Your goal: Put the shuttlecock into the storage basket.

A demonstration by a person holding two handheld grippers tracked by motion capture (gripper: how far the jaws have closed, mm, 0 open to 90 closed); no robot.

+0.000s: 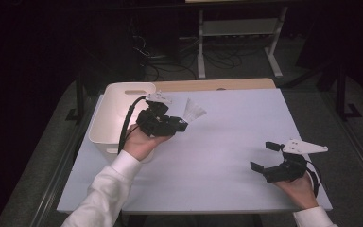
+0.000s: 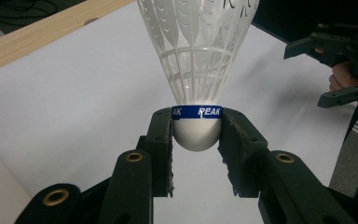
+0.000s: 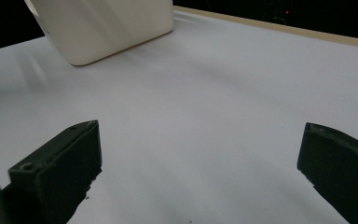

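Note:
A white shuttlecock [image 2: 198, 70] with a blue band marked PEAK has its round cork base clamped between the pads of my left gripper [image 2: 196, 135], its feather skirt pointing away from me. From the high view the left gripper [image 1: 182, 124] hovers above the table beside the bin, the shuttlecock [image 1: 193, 111] sticking out to the right. My right gripper [image 1: 265, 155] rests near the table's front right, jaws wide apart with nothing between them; in the right gripper view its fingers [image 3: 63, 172] frame bare tabletop.
A white plastic bin [image 1: 118, 111] stands at the table's left side, also seen as the white bin [image 3: 105, 28] in the right gripper view. The table [image 1: 227, 142] has a pale top with a wooden strip [image 1: 217, 84] along the far edge. Cables and a rack lie on the floor beyond.

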